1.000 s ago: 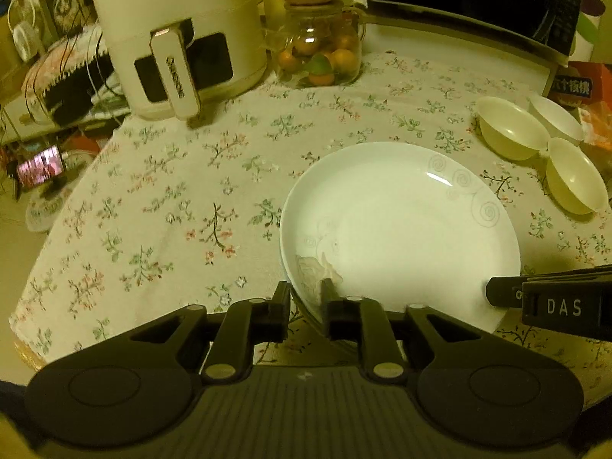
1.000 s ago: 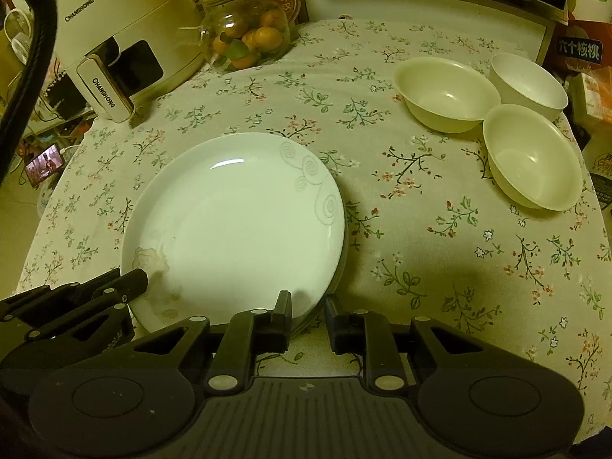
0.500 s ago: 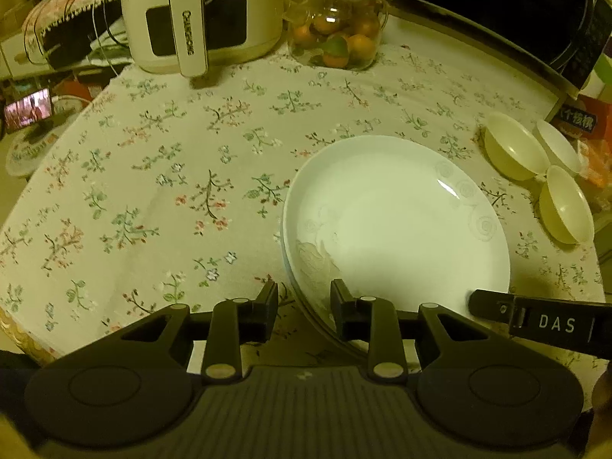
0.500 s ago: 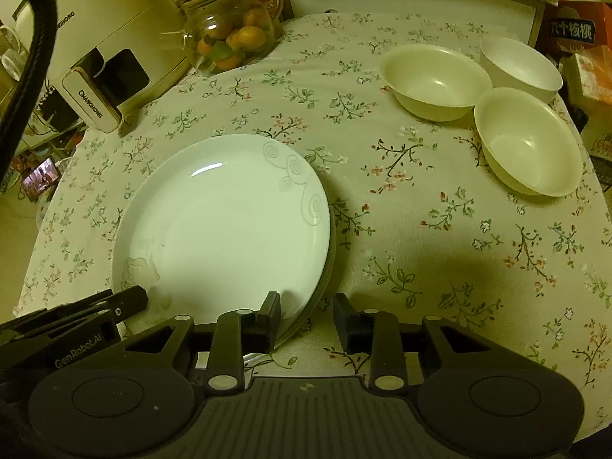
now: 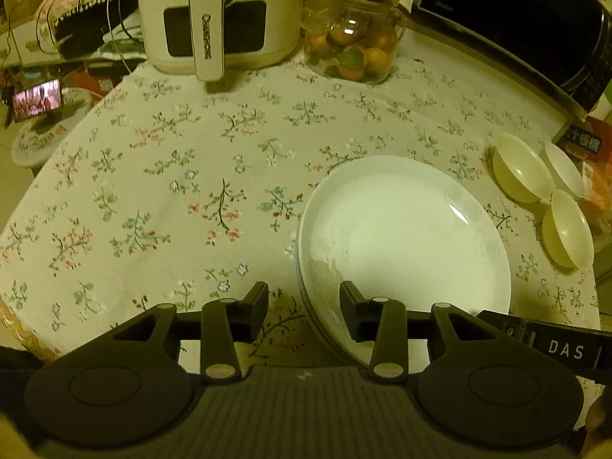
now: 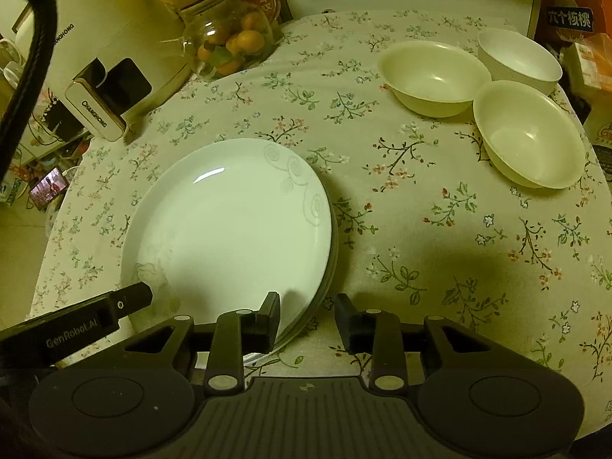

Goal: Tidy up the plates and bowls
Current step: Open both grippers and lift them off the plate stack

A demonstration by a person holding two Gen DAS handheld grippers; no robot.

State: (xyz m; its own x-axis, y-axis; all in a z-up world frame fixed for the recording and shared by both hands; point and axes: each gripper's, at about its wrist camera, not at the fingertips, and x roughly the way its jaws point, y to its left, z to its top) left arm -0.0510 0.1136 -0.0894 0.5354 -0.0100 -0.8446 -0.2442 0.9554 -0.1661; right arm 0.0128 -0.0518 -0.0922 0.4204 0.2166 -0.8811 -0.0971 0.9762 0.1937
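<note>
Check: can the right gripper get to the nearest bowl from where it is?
Probably yes. The right gripper, fingers opening with only the plate stack's rim between them, has bare tablecloth between it and the nearest bowl.

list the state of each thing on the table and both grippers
plates: stacked, flat on the cloth, released
bowls: three, upright, empty, unstacked
jar: upright, fruit inside
left gripper: jaws opening, plate rim between, not pressed
right gripper: jaws opening, plate rim between, not pressed

You've got white plates [image 6: 229,225] with pale swirl motifs, cream bowls [image 6: 529,134], and a floral-sprigged beige tablecloth [image 6: 440,237].
</note>
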